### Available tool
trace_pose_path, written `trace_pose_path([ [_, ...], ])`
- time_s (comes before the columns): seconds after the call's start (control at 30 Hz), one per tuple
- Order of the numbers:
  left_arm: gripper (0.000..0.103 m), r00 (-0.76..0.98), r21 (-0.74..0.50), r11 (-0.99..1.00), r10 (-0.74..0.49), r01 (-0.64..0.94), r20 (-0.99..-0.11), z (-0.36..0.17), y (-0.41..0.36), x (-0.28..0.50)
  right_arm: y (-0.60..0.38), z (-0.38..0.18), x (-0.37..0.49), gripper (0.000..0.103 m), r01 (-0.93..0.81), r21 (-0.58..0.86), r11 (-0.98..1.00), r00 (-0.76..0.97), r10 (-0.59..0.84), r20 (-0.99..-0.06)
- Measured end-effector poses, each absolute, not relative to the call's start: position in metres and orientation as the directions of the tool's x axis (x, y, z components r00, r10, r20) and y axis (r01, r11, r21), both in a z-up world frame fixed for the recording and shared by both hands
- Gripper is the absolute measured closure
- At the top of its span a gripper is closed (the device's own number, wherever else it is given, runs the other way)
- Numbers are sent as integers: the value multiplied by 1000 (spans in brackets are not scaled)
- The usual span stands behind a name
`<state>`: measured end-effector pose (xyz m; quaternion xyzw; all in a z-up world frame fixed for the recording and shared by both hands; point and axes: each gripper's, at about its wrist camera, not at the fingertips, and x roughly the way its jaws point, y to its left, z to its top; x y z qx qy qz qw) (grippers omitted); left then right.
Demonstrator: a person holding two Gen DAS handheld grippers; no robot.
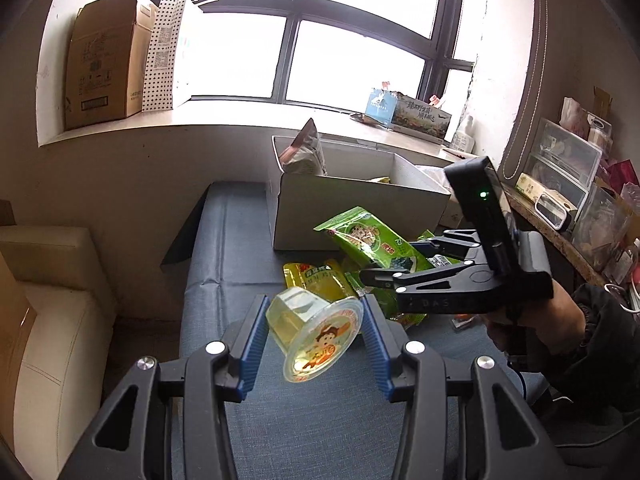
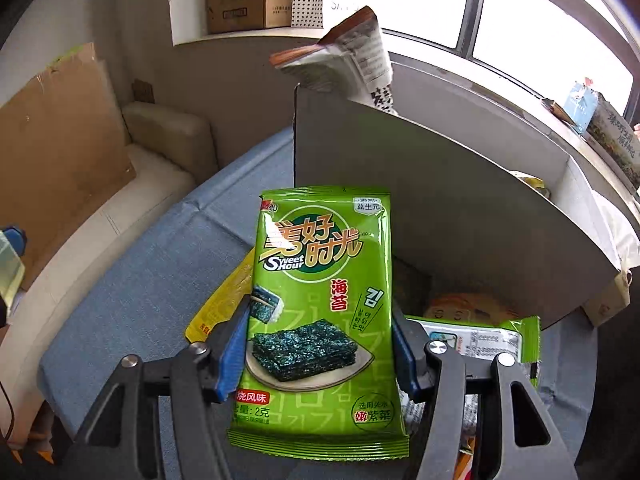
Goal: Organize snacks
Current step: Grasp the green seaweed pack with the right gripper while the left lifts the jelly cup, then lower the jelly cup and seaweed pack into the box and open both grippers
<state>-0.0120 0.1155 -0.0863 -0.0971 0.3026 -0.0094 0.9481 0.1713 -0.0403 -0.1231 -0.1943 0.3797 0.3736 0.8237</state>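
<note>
My left gripper is shut on a clear jelly cup with a cartoon lid and holds it tilted above the blue table. My right gripper is shut on a green seaweed snack packet and holds it up in front of the white box. The right gripper with its packet also shows in the left wrist view, right of the cup. A yellow pouch and another green packet lie on the table below.
The white box stands at the table's far end with a brown-and-white snack bag sticking out of it. A cream sofa is on the left. A windowsill with a cardboard box runs behind. Cluttered shelves are on the right.
</note>
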Motion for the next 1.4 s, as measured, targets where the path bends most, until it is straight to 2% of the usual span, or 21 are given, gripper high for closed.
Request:
trace_pose_path([
  [0.3, 53, 840, -187, 981, -144, 52, -522, -50, 90, 49, -143, -61, 165, 37, -672, 83, 736, 529, 556, -641],
  [0.53, 53, 848, -166, 982, -162, 89, -504, -15, 72, 136, -178, -34, 211, 36, -598, 179, 781, 582, 576, -574],
  [0.67, 53, 839, -150, 986, -140, 71, -526, -2, 72, 202, -176, -31, 265, 36, -547, 237, 803, 574, 566, -592],
  [0.93, 52, 803, -107, 994, -81, 22, -590, 6, 74, 304, -148, -29, 357, 35, -488, 248, 837, 573, 522, -632],
  [0.97, 48, 797, -107, 994, -76, 14, -599, 6, 77, 312, -144, -27, 365, 30, -484, 245, 840, 573, 516, -637],
  [1.0, 28, 788, -102, 995, -59, -4, -613, 5, 79, 319, -139, -27, 372, 21, -482, 242, 842, 570, 512, -643],
  [1.07, 0, 782, -84, 996, -19, -42, -622, 4, 84, 327, -131, -27, 379, 0, -460, 194, 866, 581, 460, -671],
  [1.4, 0, 764, -113, 992, -36, -49, -644, -14, 100, 299, -123, -24, 370, 0, -500, 183, 847, 570, 481, -667],
])
